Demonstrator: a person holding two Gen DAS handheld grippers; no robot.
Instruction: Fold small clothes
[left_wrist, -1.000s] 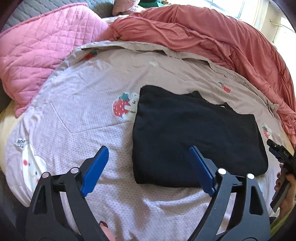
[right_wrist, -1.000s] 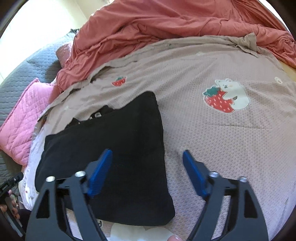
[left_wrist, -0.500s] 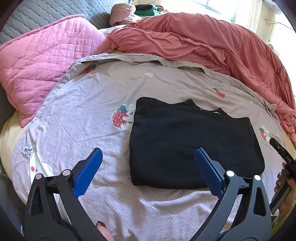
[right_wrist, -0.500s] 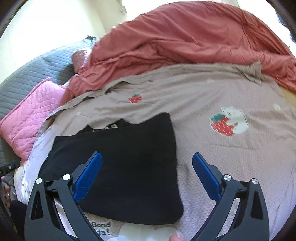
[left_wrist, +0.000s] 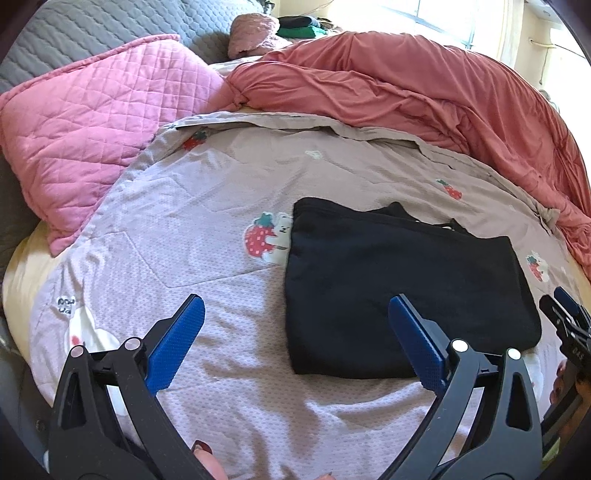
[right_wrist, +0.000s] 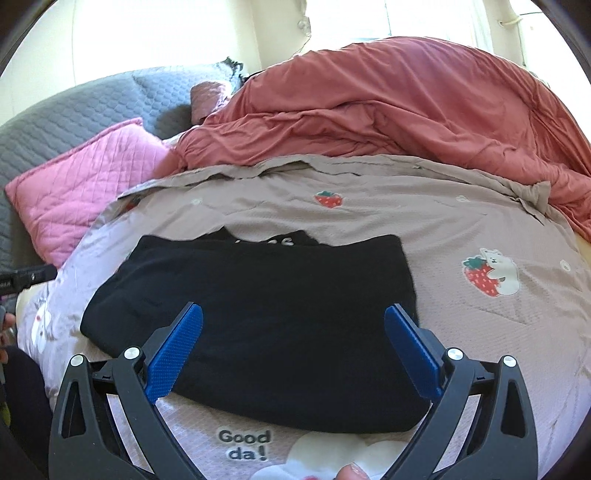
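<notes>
black garment (right_wrist: 266, 314) folded flat on the bed's strawberry-print cover (left_wrist: 207, 206), right gripper (right_wrist: 293, 349) jaws wide apart and empty above it, left gripper (left_wrist: 295, 343) jaws wide apart, empty, beside its left edge, pink pillow (left_wrist: 92, 129) and red duvet (right_wrist: 388, 110) behind

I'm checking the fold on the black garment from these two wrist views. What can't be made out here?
- Underside and inner layers of the black garment: hidden by its own top layer, both views.
- White print near its collar: mostly covered by the folded edge, right wrist view.
- Right gripper: cut off by the frame edge in the left wrist view.
- Dark items behind the red duvet: too small, left wrist view.
</notes>
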